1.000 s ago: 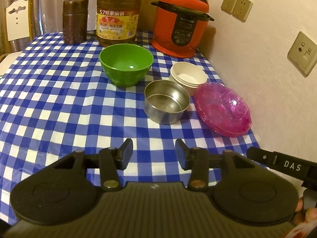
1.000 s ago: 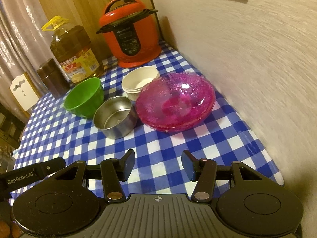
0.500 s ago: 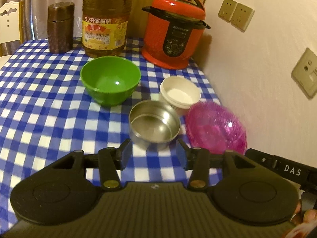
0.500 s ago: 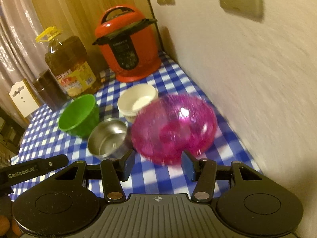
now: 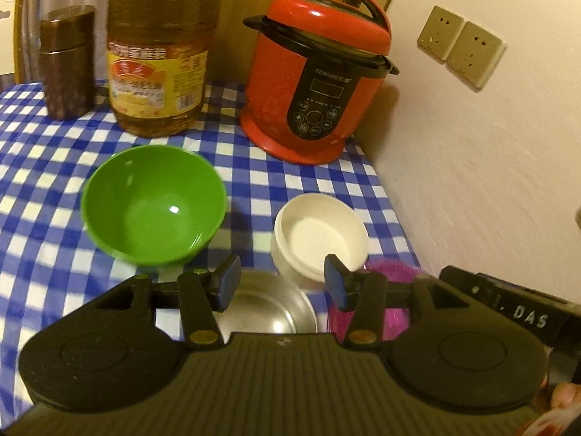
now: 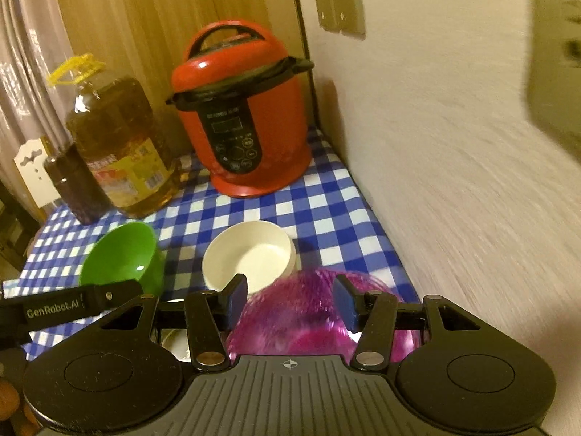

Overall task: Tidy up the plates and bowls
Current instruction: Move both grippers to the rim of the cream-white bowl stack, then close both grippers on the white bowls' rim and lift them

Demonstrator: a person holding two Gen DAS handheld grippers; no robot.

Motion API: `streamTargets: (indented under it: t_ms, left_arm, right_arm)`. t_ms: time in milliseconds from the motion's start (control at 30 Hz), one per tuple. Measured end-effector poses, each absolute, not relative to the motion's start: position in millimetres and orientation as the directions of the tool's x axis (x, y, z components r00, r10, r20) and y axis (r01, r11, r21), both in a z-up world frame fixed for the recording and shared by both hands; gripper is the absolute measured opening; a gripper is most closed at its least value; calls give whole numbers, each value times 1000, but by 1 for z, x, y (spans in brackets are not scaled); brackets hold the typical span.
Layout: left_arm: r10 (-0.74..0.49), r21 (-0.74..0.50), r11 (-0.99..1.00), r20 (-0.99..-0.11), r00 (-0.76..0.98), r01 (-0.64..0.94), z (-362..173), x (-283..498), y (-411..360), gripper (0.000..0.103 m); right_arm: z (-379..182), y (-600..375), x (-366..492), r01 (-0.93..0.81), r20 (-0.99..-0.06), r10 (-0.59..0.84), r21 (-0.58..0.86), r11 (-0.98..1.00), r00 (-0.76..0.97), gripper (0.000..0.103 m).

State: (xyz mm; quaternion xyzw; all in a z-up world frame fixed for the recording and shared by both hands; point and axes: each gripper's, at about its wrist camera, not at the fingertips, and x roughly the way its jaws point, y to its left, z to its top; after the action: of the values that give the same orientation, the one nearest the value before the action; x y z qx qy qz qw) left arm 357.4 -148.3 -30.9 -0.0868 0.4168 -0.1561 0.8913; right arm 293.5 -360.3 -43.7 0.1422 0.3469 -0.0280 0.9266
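"BEAROS" on the red pressure cooker point(image 5: 312, 83), "DAS" on the right gripper's side point(image 5: 523, 312), "GenRobot.AI" on the left gripper's side point(image 6: 58, 309), oil jug point(image 5: 158, 61) label blurred, unreadable

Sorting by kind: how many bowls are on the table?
3: green bowl left, white bowl right, steel bowl nearest. The white one may be a stack.

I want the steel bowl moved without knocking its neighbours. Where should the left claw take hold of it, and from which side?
Probably the steel bowl is best pinched on its thin rim, one finger inside and one outside, coming from above. It sits upright and open, directly below the left claw. Take the near rim: the white bowls and pink plates crowd its far and right sides.
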Motion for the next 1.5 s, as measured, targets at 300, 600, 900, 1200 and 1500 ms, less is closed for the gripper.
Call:
streamTargets:
  t_ms: [300, 600, 900, 1200, 1500]
  left_arm:
    - [-356, -285, 935, -744, 566, 213, -59, 415, -175, 46]
    - [-289, -202, 955, -797, 530, 217, -85, 441, -200, 40]
    - [-248, -153, 964, -818, 519, 219, -100, 450, -213, 32]
    - [-221, -124, 967, -841, 493, 222, -112, 455, -221, 15]
    - [-219, -111, 966, -827, 517, 232, -111, 454, -222, 11]
  right_arm:
    - [-79, -382, 358, 152, -696, 90, 279, 948, 712, 52]
    - [-96, -395, 403, 123, -722, 136, 294, 948, 679, 47]
    - [-114, -396, 430, 99, -757, 189, 317, 943, 625, 37]
    - [-129, -388, 438, 79, -792, 202, 300, 951, 576, 17]
    - [-128, -389, 437, 92, -777, 183, 296, 951, 602, 9]
